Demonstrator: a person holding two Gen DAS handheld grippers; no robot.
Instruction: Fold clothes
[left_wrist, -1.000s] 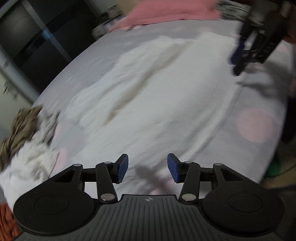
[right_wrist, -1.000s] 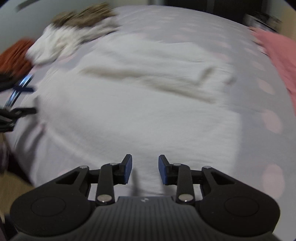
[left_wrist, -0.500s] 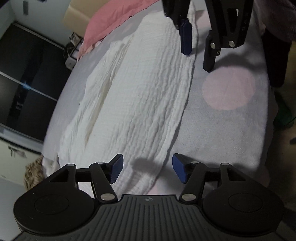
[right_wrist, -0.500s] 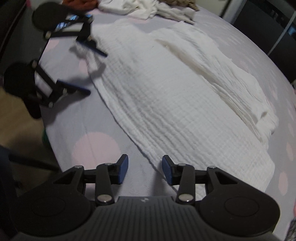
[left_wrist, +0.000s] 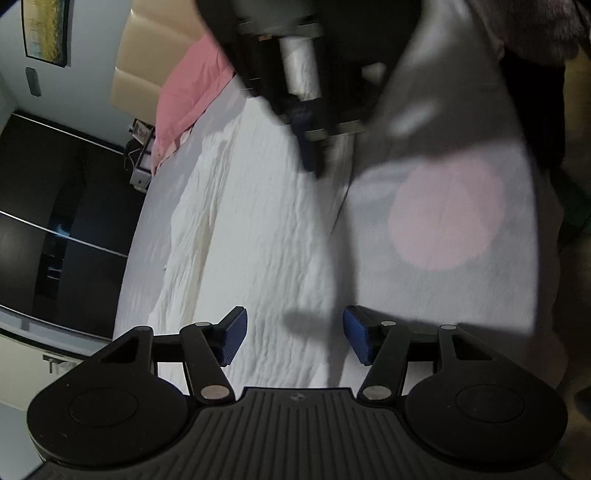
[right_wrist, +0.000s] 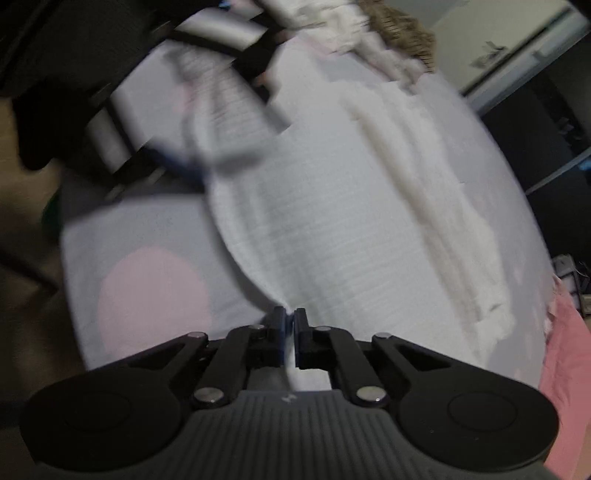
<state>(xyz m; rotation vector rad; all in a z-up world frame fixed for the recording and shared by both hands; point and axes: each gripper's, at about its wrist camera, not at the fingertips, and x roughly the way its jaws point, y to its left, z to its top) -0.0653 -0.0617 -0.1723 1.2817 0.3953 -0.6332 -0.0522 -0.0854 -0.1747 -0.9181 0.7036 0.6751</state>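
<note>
Lying flat along the pale grey bedsheet with large pink dots (left_wrist: 447, 214), the white crinkled muslin cloth (left_wrist: 266, 236) ran lengthwise from 6 o'clock toward 12 o'clock in the left wrist view, spread open, I judged, so that its near long edge could be lifted and carried across for a fold. The right gripper (right_wrist: 290, 325) had just closed its jaws on that edge, a thin pinch of white fabric showing between the pads, low at 6 o'clock in its own view. The left gripper (left_wrist: 293, 336) hovered over the same edge with jaws spread and nothing between them, probably lining up for a second hold, so the hem would rise evenly. At 11 o'clock in the left view lay a pink pillow (left_wrist: 192, 92). At 12 o'clock in the right view sat a loose heap of white and brown laundry (right_wrist: 373, 40), likely waiting its turn. No basket, box or other container was visible.
</note>
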